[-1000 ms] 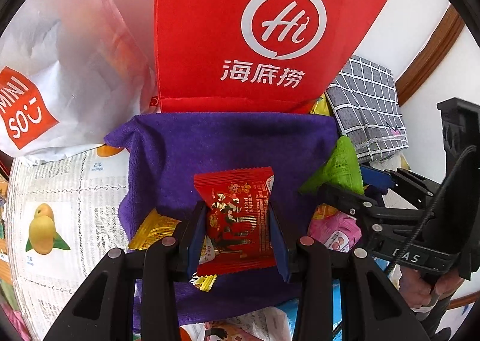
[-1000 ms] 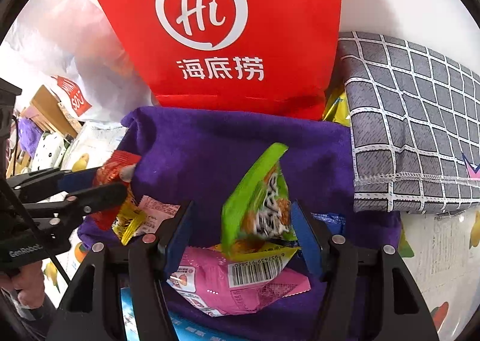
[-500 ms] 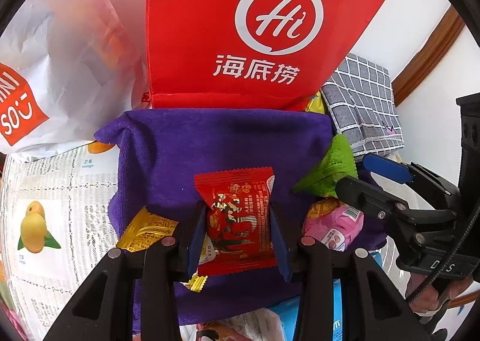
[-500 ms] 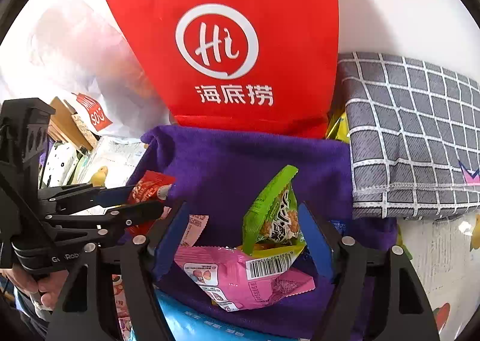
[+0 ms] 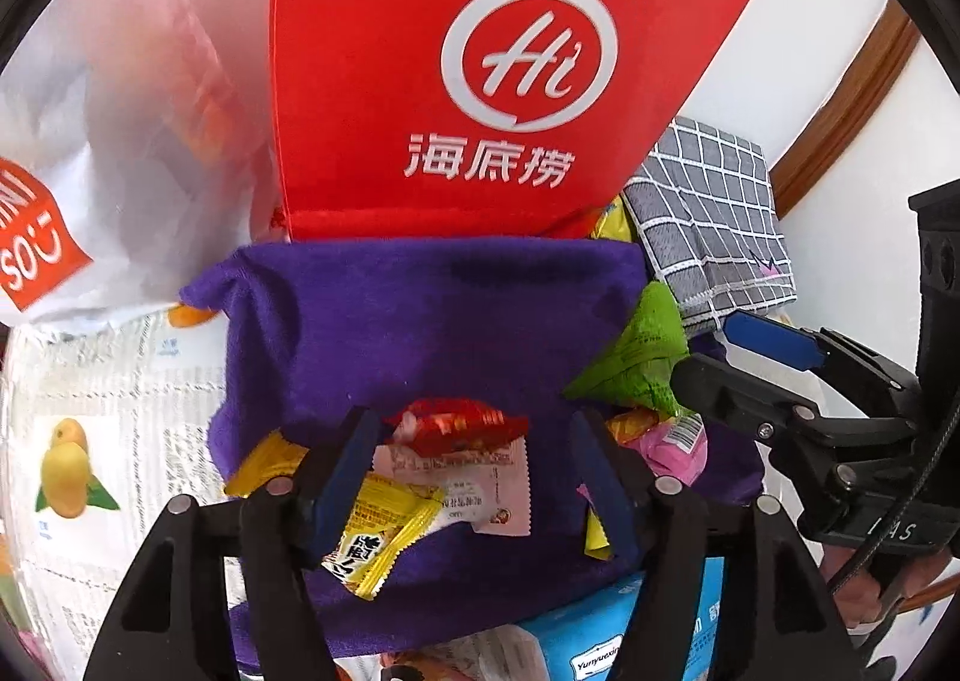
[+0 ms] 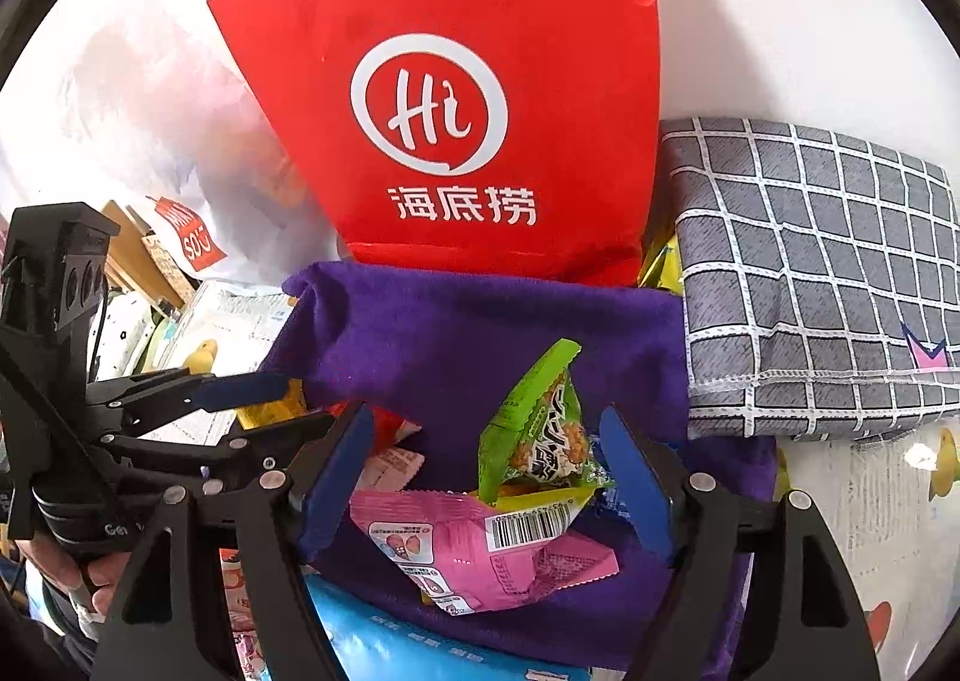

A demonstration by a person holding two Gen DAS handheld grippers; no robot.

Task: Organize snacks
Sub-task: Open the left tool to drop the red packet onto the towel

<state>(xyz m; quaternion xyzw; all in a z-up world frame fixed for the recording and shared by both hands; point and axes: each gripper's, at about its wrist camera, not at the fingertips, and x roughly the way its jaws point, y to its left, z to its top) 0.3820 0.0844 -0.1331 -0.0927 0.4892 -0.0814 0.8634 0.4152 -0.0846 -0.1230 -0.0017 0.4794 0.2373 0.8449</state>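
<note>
Everything here is lying in relation to the purple cloth [image 5: 420, 333], which is spreading across the middle of both views with the tall red bag [image 5: 480, 81] standing at its far edge and the grey checked fabric [image 6: 810, 285] sitting just beside its right side. Your left gripper [image 5: 471, 477] is hanging over the near left part of the cloth with its blue-padded fingers [image 5: 345, 465] standing wide apart and gripping nothing; the red snack packet [image 5: 456, 429] is lying loose on the cloth between them, resting on a pale pink packet [image 5: 480, 489], and a yellow packet [image 5: 378, 537] is lying just beside the left finger. Your right gripper [image 6: 489, 477] is hovering over the near right part of the cloth, also spread wide and holding nothing. Between its fingers the green snack packet [image 6: 540, 429] is standing upright on the pink barcode packet [image 6: 480, 549], which is lying flat on the cloth. Neither right finger is touching the green packet. A blue box [image 6: 384, 639] is poking out from under the cloth's near edge.
</note>
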